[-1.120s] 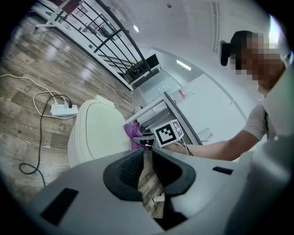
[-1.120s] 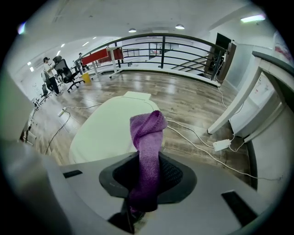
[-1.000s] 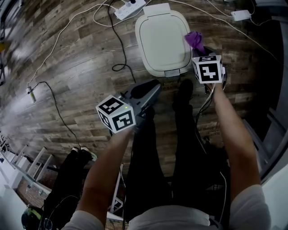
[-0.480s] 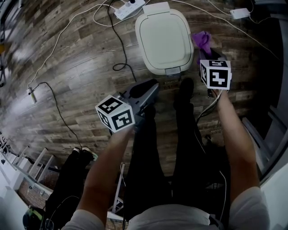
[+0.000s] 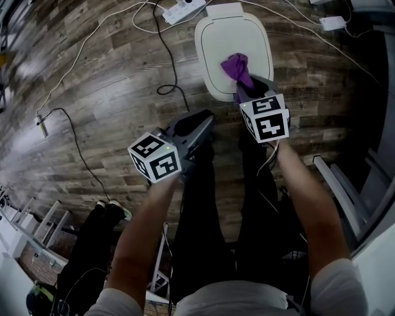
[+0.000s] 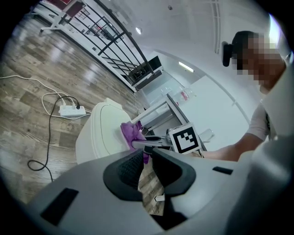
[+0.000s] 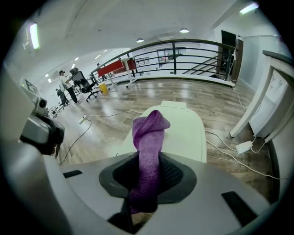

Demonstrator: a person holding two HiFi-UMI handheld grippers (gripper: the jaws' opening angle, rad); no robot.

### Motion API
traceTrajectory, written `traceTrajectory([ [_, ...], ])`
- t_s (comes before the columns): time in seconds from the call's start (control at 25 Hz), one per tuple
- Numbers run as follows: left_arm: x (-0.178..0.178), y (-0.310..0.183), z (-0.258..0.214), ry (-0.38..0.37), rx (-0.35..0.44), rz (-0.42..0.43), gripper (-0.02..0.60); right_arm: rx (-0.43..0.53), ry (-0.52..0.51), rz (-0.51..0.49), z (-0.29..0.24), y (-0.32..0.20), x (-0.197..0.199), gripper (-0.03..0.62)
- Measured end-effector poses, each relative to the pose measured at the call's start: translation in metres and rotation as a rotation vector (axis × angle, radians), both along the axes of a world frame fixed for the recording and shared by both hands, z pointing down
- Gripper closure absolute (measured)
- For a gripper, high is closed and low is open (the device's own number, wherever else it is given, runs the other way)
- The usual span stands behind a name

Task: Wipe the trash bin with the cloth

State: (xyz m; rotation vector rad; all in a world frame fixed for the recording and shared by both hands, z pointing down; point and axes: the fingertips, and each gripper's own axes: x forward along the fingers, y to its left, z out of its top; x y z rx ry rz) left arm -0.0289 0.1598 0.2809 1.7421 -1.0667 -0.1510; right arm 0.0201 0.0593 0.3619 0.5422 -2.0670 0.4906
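The white trash bin point(image 5: 216, 46) stands on the wood floor ahead of my feet, lid closed. A purple cloth point(image 5: 236, 65) lies bunched on the lid's near right part, and my right gripper point(image 5: 249, 86) is shut on its lower end just over the bin's front edge. In the right gripper view the cloth point(image 7: 149, 133) rises out from between the pads of that gripper point(image 7: 149, 163) in front of the pale lid point(image 7: 190, 133). My left gripper point(image 5: 199, 125) hovers near the bin's front left, jaws nearly together, holding nothing. The left gripper view shows this gripper point(image 6: 146, 158), the bin point(image 6: 98, 133) and the cloth point(image 6: 130, 132).
A white power strip point(image 5: 182, 8) and black and white cables point(image 5: 165, 62) lie on the floor left of and behind the bin. A white adapter point(image 5: 333, 23) lies at the far right. My dark trouser legs and shoes point(image 5: 250, 126) stand right before the bin.
My right gripper has carried the cloth from beside the bin's right edge leftwards onto the lid. The left gripper has hardly moved.
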Motion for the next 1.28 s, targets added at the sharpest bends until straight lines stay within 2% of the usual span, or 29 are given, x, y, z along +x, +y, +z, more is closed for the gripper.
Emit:
traceTrajectory([
  [0.44,-0.023,0.017,0.008,0.007,-0.019,-0.057,0.522,-0.077,0.0,-0.213,0.017,0.077,-0.064,0.493],
  [0.72,-0.028,0.02,0.013,0.006,-0.03,-0.056,0.522,-0.086,0.038,-0.249,0.032,0.085,-0.054,0.493],
  [0.96,-0.015,0.009,0.01,0.009,-0.021,-0.032,0.522,-0.092,0.046,-0.267,0.033,0.086,-0.037,0.493],
  [1.28,0.006,-0.003,0.013,0.002,-0.03,0.003,0.522,-0.091,0.04,-0.224,0.029,0.069,0.004,0.493],
])
